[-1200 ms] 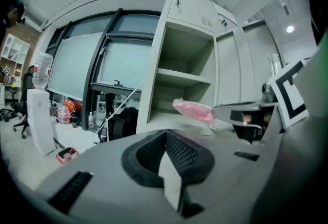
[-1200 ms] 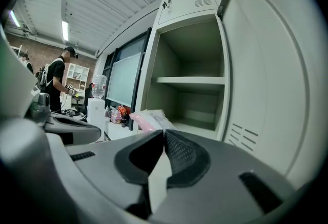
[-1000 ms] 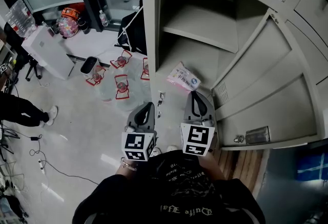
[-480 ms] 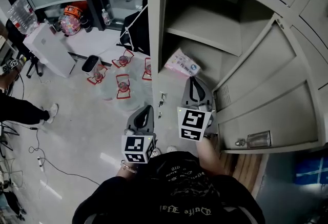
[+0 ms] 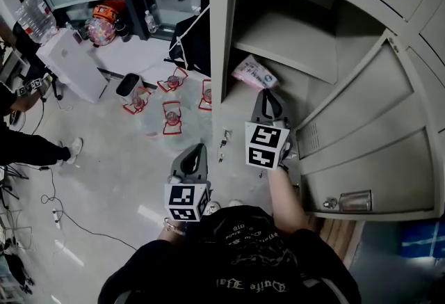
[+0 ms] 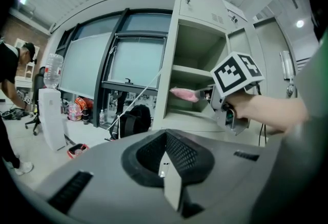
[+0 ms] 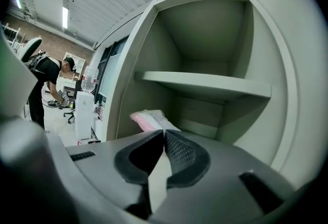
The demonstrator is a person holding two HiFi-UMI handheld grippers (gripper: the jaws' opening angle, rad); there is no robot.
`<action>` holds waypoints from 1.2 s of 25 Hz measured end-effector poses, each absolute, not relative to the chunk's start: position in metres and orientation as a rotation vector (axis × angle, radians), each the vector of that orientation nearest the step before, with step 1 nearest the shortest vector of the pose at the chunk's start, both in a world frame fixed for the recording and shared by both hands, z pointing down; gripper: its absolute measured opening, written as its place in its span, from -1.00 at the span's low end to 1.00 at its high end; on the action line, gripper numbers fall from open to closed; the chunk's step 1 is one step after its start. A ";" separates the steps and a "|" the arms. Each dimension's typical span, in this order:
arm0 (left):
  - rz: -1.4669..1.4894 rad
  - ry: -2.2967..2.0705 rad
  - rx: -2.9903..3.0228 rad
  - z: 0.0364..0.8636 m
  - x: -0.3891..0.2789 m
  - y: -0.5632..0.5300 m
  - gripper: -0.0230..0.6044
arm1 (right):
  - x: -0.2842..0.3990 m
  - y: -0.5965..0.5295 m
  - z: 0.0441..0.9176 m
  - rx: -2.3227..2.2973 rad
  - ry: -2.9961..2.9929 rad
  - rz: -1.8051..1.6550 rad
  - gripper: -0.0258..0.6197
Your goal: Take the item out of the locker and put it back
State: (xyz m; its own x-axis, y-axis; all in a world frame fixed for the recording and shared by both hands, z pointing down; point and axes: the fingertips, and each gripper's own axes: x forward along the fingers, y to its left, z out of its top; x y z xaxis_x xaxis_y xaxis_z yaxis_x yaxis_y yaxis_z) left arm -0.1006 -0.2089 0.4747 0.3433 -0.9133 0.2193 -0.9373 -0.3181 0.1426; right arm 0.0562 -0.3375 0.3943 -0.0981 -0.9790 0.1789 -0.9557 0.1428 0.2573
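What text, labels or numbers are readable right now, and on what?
No text can be read outright.
Packet: print too small.
Shirt: ornate lettering, upside down, not legible.
Marker cubes: square patterns only, no words.
Locker door plate: too blurred.
Water bottle: label too small.

The right gripper [image 5: 268,97] is held out ahead on a stretched forearm [image 5: 281,202], pointing nearly level, its jaws pinched together on the edge of a pink packet [image 5: 254,73]. The left gripper [image 5: 199,151] stays low, close to the torso, jaws together and empty.
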 end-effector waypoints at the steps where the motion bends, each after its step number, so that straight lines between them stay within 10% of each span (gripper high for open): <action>1: 0.147 -1.667 2.365 0.475 -0.101 -0.210 -0.90 | 0.056 -0.342 0.396 1.869 -2.115 -0.102 -0.88; 30: 0.217 -1.703 2.242 0.512 -0.114 -0.235 -0.90 | 0.067 -0.409 0.461 1.667 -1.924 0.121 -0.88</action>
State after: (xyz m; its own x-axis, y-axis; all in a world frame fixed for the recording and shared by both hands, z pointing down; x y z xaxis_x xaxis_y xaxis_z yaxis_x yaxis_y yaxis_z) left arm -0.1141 -0.2347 0.5115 0.2790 -0.9098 0.3074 -0.9578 -0.2406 0.1575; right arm 0.0674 -0.4090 0.4612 -0.0468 -0.8768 0.4785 -0.9300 0.2131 0.2996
